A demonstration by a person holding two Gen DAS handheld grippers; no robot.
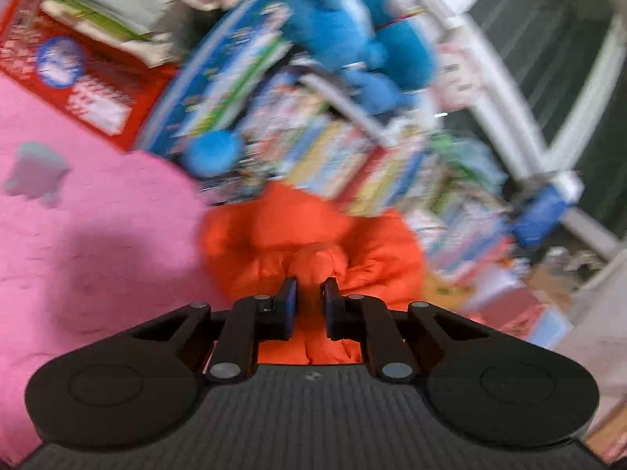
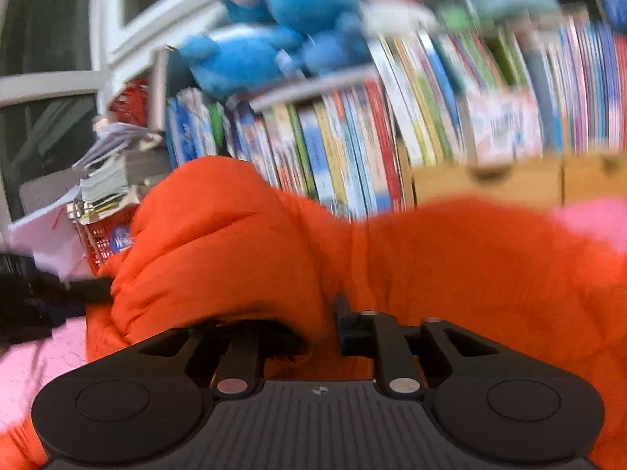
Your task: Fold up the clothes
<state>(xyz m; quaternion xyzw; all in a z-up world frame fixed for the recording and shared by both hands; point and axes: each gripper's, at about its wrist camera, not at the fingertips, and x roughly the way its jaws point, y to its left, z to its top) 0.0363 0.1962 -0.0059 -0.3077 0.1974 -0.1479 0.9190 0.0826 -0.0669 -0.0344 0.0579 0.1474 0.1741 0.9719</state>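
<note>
1. The orange puffer jacket (image 1: 313, 235), quilted and billowy, lies bunched on a pink fuzzy blanket (image 1: 78, 243).
2. The left gripper (image 1: 310, 288) pinches a rounded fold of it.
3. The right gripper (image 2: 319, 313) is buried in the padding; I cannot tell its state.
4. Behind stand blurred books (image 2: 352, 149) and a blue plush toy (image 2: 250, 55).

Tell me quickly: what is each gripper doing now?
Left gripper: closed on the orange jacket.
Right gripper: closed on the orange jacket.
</note>
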